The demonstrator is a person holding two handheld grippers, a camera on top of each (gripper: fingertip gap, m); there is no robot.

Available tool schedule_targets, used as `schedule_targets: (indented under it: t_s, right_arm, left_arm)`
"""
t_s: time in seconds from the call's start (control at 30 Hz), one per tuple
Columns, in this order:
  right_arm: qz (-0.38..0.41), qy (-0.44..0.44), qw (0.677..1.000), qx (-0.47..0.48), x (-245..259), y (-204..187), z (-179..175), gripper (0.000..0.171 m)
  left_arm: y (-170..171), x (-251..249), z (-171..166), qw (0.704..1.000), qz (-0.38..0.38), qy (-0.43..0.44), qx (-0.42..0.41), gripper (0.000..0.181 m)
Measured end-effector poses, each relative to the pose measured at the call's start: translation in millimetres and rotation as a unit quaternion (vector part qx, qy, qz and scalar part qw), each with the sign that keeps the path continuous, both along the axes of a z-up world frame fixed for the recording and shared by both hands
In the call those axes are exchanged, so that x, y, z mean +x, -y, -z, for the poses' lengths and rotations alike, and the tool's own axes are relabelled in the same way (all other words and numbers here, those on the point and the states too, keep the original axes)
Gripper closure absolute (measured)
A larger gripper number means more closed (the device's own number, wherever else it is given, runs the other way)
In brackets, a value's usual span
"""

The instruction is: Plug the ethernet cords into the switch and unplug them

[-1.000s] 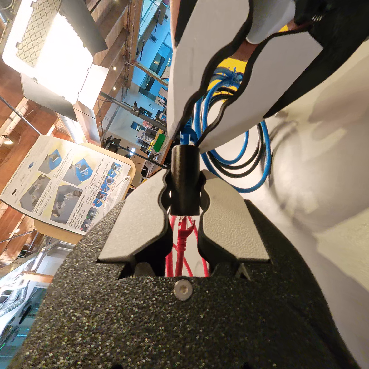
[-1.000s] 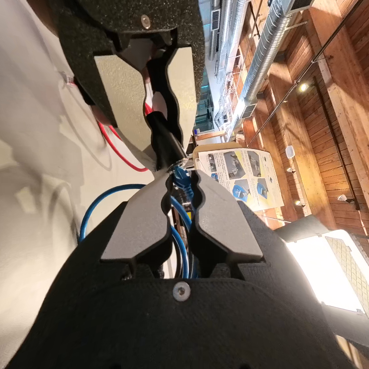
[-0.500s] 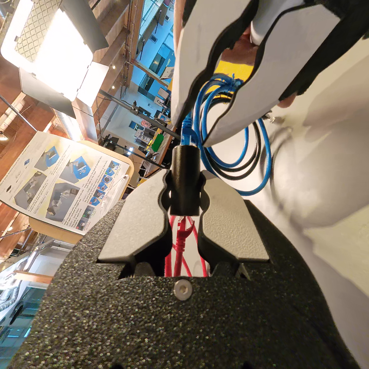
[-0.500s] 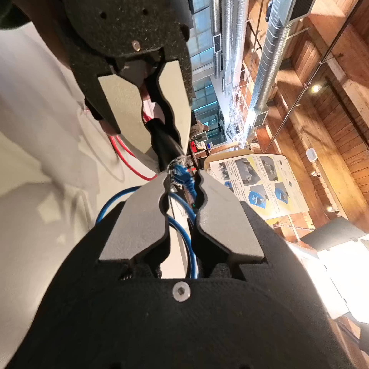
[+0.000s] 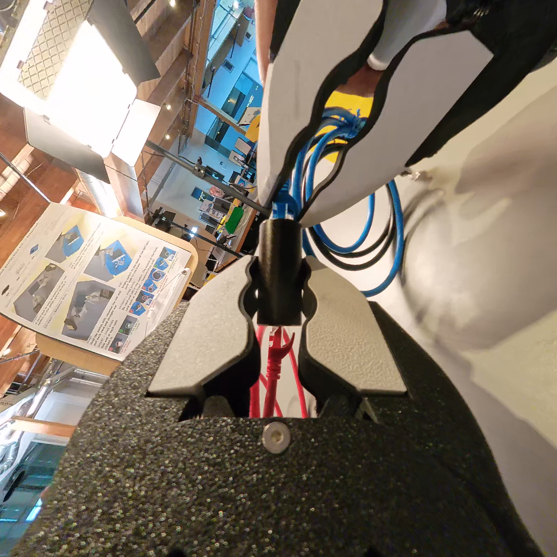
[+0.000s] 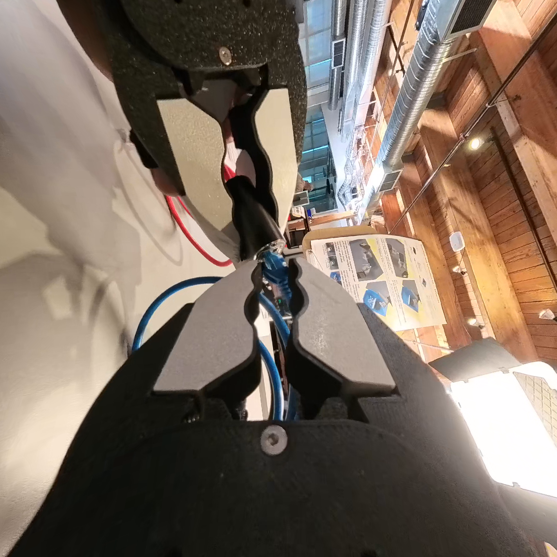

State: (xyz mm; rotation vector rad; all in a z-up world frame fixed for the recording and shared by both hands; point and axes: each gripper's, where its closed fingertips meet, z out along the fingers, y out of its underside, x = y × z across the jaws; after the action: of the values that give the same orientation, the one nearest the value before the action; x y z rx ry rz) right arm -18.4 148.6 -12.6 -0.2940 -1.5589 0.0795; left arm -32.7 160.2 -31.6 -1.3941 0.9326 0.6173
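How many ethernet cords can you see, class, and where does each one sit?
2. The red cord enters the black switch between the left gripper fingers. The blue cord, pinched by the right gripper, meets its other end. Others may be hidden.

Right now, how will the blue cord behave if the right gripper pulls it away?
The blue cord lies in loose coils, so it is probably floppy and will trail. Its plug looks rigid. The right gripper pinches it narrowly; it may twist.

Lighting, as I see it: blown-out panel lamp (image 5: 66, 90), also overexposed at right wrist (image 6: 512, 422); soft shadows on white table (image 5: 482, 271); fisheye bending at edges; table blurred.
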Motion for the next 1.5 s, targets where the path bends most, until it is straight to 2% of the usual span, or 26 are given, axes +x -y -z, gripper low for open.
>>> schedule_targets:
  t_s: [0.43, 0.5, 0.57, 0.63, 0.77, 0.87, 0.9, 1.03, 1.13, 1.3, 1.4, 1.5]
  right_arm:
    - [0.047, -0.041, 0.998, 0.018, -6.5, -3.4, -9.6, 0.157]
    - [0.056, -0.044, 0.997, 0.019, -7.3, -4.5, -10.8, 0.158]
    - [0.099, -0.082, 0.992, 0.008, -3.7, -17.6, -23.2, 0.158]
    - [0.118, -0.151, 0.978, -0.077, 13.4, -39.6, -54.2, 0.158]
    - [0.117, -0.108, 0.986, -0.043, 14.7, -39.1, -34.5, 0.159]
    - [0.105, -0.122, 0.983, -0.088, 15.8, -39.8, -44.4, 0.158]
    - [0.105, -0.118, 0.982, -0.107, 15.9, -42.4, -44.0, 0.158]
    - [0.13, -0.058, 0.973, -0.18, 13.6, -64.3, -23.4, 0.158]
    - [0.14, -0.037, 0.953, -0.266, 15.9, -83.5, -13.7, 0.157]
    - [0.204, -0.032, 0.896, -0.394, 26.2, -128.8, 3.5, 0.157]
    - [0.284, -0.01, 0.857, -0.431, 39.5, -163.9, 29.7, 0.156]
    - [0.325, 0.048, 0.826, -0.459, 46.9, -178.4, 64.8, 0.158]
  left_arm:
    - [-0.8, -7.9, -9.1, 0.998, -0.041, -0.027, 0.039, 0.155]
    - [-0.5, -9.5, -11.7, 0.995, -0.059, -0.058, 0.053, 0.151]
    - [-0.1, -16.0, -12.5, 0.982, -0.102, -0.141, 0.072, 0.155]
    - [0.2, -10.2, 2.3, 0.965, -0.097, -0.229, 0.076, 0.155]
    - [-7.8, -25.3, -9.4, 0.98, -0.135, -0.131, 0.067, 0.155]
    - [-5.4, -31.4, -8.8, 0.984, -0.132, -0.106, 0.057, 0.151]
    - [-5.7, -35.4, -6.4, 0.984, -0.136, -0.099, 0.049, 0.155]
    - [-10.5, -61.6, -0.8, 0.982, -0.183, -0.047, 0.019, 0.155]
    - [-9.4, -82.5, -0.7, 0.974, -0.225, -0.014, 0.01, 0.155]
    - [-3.3, -114.7, -2.3, 0.958, -0.286, 0.031, 0.004, 0.155]
    - [-1.5, -120.4, -3.7, 0.956, -0.289, 0.046, 0.005, 0.155]
    - [-2.2, -118.4, -2.9, 0.957, -0.286, 0.047, 0.001, 0.155]
